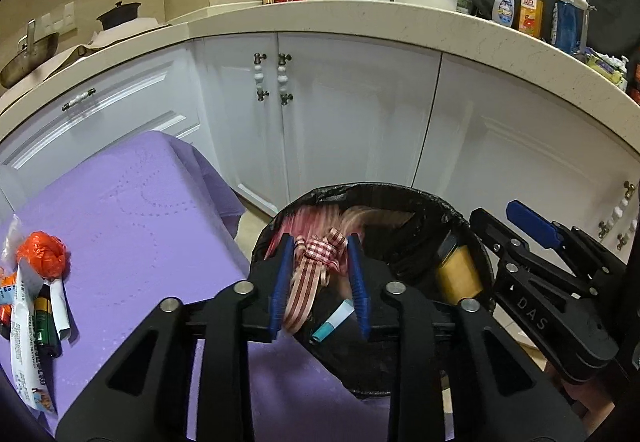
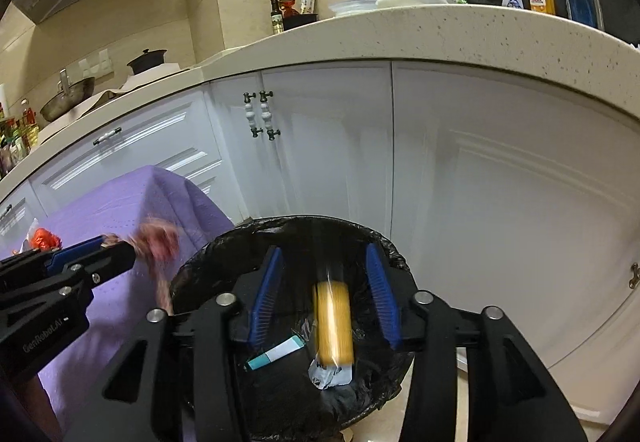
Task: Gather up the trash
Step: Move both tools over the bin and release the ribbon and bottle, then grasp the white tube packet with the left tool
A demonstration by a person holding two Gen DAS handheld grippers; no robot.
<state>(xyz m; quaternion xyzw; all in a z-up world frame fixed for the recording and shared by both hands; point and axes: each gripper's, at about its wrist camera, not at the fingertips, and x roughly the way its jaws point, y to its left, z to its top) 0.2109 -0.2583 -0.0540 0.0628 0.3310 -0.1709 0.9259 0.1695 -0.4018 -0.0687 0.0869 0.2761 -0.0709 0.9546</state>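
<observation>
Left wrist view shows the red-and-white ribbon pinched between the left gripper's closed fingers, held right over the black-lined trash bin so that letting go would send it inside. Beside it, the right gripper has its fingers spread wide above the bin; the yellow cylinder between them is streaked with blur, probably dropping free rather than held. A teal-and-white stick and a crumpled wrapper already lie on the liner. More trash waits near the left edge of the purple-covered worktop: an orange crumpled bag, a battery and paper wrappers.
</observation>
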